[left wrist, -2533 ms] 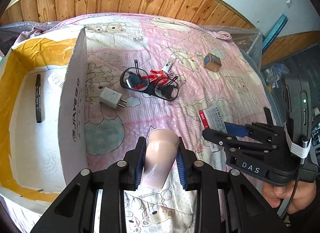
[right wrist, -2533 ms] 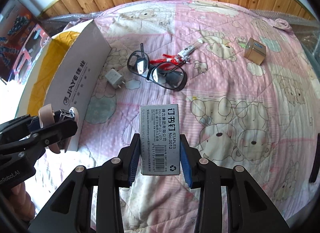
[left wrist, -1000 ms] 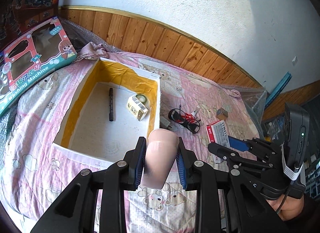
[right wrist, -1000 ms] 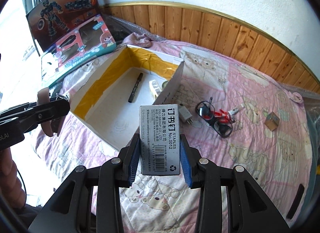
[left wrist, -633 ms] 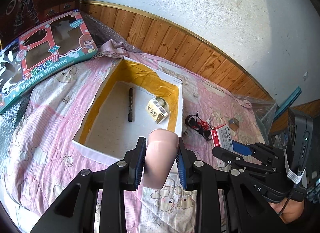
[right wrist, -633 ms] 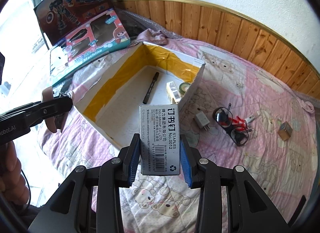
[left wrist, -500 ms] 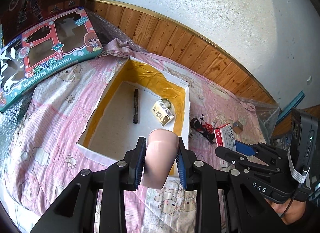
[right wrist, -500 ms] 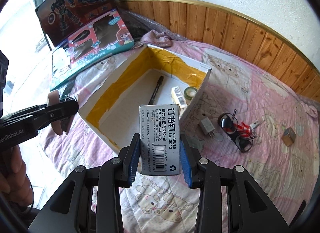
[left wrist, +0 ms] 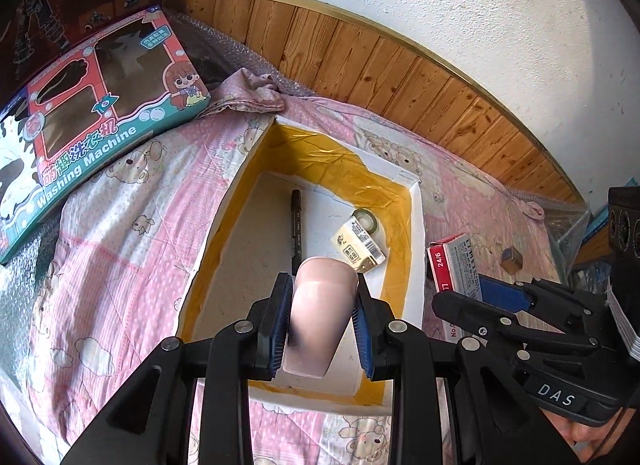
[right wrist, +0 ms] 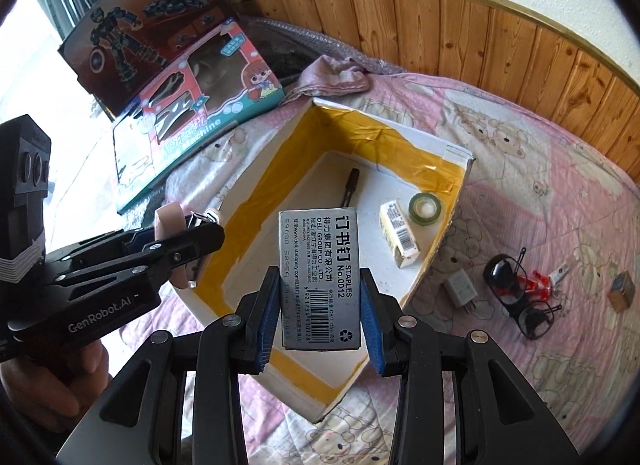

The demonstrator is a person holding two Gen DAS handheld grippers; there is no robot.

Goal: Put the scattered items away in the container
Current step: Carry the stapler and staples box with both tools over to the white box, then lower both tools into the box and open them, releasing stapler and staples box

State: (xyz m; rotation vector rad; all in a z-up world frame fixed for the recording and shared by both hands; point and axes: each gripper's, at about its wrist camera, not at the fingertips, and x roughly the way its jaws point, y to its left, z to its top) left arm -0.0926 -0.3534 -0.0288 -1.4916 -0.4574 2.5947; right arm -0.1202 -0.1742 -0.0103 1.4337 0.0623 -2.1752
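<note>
Pink quilt [right wrist: 540,193]: glasses [right wrist: 516,301] right-view only

Both grippers loaded above the open box, seen from the left wrist.

The left gripper [left wrist: 322,321] at lower centre clamps a pale pink tapered plastic cup [left wrist: 320,321] between its blue pads, above the white cardboard box lined with yellow tape [left wrist: 414,249]. Inside the box lie a black marker pen [left wrist: 296,225], a small cream carton with a barcode [left wrist: 358,245] and a roll of clear tape [left wrist: 366,219] touching it. At right, the right gripper [left wrist: 460,297] grips a red-and-white staples box [left wrist: 456,265]. A pink bear-print quilt [left wrist: 120,225] fills the frame; a colourful toy washing-machine box [left wrist: 92,117] sits upper left.
</note>
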